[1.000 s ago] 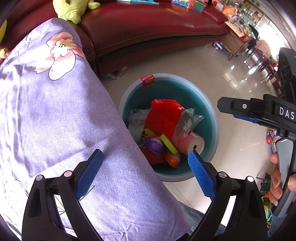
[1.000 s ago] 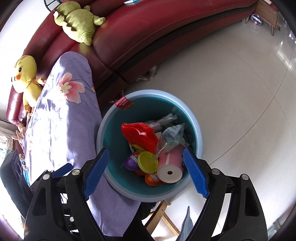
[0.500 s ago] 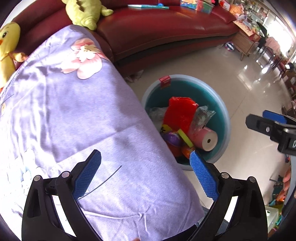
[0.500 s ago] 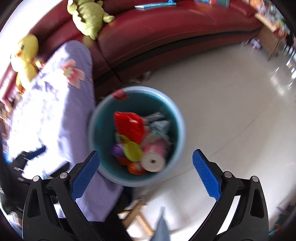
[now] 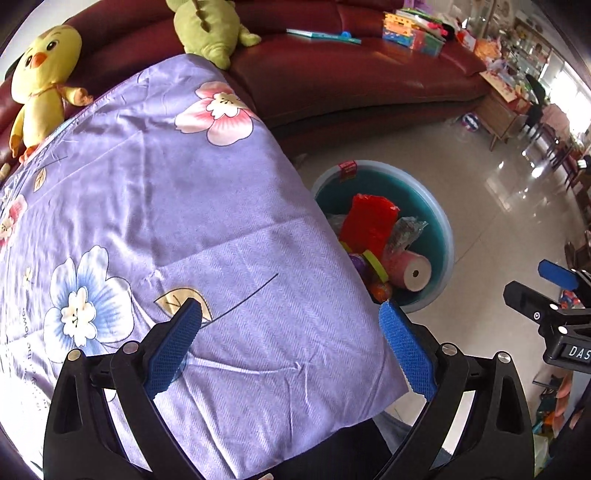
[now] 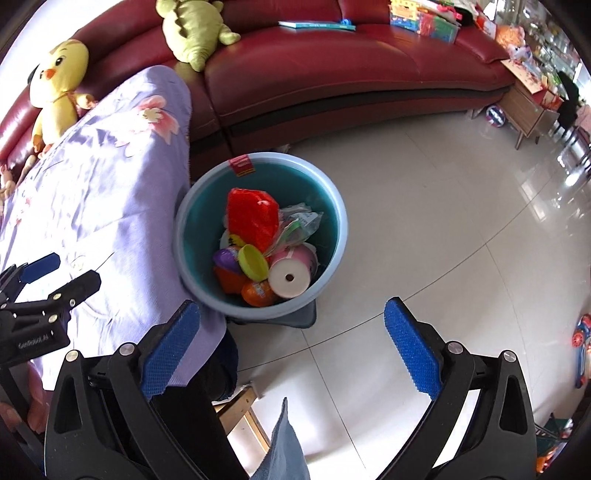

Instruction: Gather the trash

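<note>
A light-blue bin (image 6: pixel 340 221) stands on the floor beside a table draped in a purple flowered cloth (image 5: pixel 184 221). Inside lie a red plastic bag (image 6: pixel 253 218), a pink paper roll (image 6: pixel 291 275), a yellow-green lid (image 6: pixel 253 263), a purple egg shell (image 6: pixel 225 258), an orange egg (image 6: pixel 258 291) and clear wrappers. My right gripper (image 6: pixel 291 309) hangs open and empty above the floor, just in front of the bin. My left gripper (image 5: pixel 290 312) is open and empty over the cloth's corner, with the bin (image 5: pixel 445 236) to its upper right, partly hidden by the cloth.
A dark red sofa (image 6: pixel 351 74) curves behind the bin, with a yellow duck plush (image 6: pixel 59 74), a green plush (image 6: pixel 195 33), a book and toy boxes on it. A wooden stool corner (image 6: pixel 240 406) sits below the right gripper. Glossy tiled floor (image 6: pixel 443 221) spreads to the right.
Both grippers have drawn back and risen, so the bin looks smaller and farther. The right jaws have spread wider. The left view has swung over more of the cloth.
</note>
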Demonstrator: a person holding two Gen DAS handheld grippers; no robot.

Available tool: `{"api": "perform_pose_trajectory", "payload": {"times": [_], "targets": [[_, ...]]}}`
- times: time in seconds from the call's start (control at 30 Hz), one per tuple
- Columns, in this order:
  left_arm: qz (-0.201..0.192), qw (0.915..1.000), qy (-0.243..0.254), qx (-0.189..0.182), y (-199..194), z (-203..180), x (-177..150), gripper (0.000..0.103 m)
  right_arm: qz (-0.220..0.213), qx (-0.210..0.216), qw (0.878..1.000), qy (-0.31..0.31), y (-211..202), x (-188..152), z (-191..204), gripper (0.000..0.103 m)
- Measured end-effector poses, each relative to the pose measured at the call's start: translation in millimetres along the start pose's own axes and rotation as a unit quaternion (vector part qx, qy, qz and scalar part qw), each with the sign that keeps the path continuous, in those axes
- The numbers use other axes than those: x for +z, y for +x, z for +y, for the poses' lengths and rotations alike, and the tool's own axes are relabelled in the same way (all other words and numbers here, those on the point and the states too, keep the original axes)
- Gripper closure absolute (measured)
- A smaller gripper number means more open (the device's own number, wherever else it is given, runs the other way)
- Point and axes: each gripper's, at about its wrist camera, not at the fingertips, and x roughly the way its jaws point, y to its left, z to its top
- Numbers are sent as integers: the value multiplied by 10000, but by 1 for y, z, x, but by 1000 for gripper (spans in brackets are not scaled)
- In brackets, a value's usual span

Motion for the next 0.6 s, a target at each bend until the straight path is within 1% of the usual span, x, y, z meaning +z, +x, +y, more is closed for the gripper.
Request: {"api": "perform_pose_trajectory", "payload": {"times": [0.2, 0.4, 0.6], "targets": [[-202, 9998, -52, 62, -20, 1, -15, 6, -195, -3, 9997, -124, -22, -16, 11, 7], [-393, 9992, 6, 115, -40, 1, -28, 6, -356, 4, 9990, -274, -40, -31, 22, 7], [-580, 9982, 36, 110, -58, 1, -35, 6, -487, -118, 9983, -287, -54, -38, 26, 7]]}}
